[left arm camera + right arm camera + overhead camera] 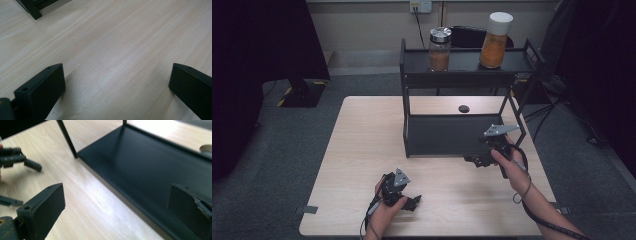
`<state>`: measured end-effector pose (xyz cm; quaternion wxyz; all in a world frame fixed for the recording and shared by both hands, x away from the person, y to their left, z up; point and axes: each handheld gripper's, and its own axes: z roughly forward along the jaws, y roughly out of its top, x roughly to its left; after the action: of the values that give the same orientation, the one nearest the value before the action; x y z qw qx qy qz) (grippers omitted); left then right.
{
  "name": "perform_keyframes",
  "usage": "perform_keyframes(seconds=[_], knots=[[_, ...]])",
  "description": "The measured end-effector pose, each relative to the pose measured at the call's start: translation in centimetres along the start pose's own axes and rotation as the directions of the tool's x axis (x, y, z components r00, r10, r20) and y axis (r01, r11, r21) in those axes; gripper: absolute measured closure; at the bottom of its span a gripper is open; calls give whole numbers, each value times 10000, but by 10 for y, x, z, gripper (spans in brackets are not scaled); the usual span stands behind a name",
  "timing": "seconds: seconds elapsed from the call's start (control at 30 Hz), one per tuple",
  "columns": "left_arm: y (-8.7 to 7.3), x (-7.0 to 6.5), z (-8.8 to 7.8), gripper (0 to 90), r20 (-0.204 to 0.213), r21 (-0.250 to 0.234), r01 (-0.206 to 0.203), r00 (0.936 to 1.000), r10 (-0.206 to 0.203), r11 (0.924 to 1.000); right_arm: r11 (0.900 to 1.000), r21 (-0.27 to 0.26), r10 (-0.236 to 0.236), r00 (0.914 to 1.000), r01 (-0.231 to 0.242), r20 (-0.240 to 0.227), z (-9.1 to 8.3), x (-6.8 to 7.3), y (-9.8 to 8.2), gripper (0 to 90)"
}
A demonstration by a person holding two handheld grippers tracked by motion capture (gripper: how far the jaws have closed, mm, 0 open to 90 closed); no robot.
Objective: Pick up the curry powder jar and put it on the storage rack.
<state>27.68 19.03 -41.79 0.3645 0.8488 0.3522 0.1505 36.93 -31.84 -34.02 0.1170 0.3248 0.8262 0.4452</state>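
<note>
pale wood worktop [362, 150] carrying a black two-tier metal rack [452, 135]; on the rack's top shelf stand a glass jar with a metal lid [439, 49] and, well apart to its right, a taller jar with a white lid [495, 40], both holding orange-brown contents; the lower shelf [150, 167] lies bare. right claw [475, 160] hovers at the lower shelf's front edge, jaws wide apart and holding nothing; in the right gripper view one jaw is over the wood, the other over the dark shelf. left claw [413, 202] sits low over the near worktop, jaws likewise spread and empty, well clear of the rack. likely hazards: a reach upward from here could catch the top shelf's front rail or the slanted side strut and jolt the rack, rocking the jars; the taller jar, standing near the shelf's right end, looks the likelier to topple; smooth glass gripped off-centre may slip or tilt.
</note>
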Motion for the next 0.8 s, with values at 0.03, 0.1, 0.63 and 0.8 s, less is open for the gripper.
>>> perform_keyframes(seconds=[0.03,0.1,0.63,0.8], knots=[[0,0,0,0,0,0,0,10000,0,10000,10000,24,-41,10000,41,-20,1,1,-3,9],[0,0,0,0,0,-1,1,10000,-1,10000,9999,87,-122,9999,122,-28,3,2,-8,10],[0,0,0,0,1,-1,1,10000,-1,10000,9917,992,-800,9966,815,-187,19,17,-51,11],[0,0,0,0,0,-2,1,10000,-1,10000,9885,1208,-902,9958,915,-163,19,20,-62,14]])
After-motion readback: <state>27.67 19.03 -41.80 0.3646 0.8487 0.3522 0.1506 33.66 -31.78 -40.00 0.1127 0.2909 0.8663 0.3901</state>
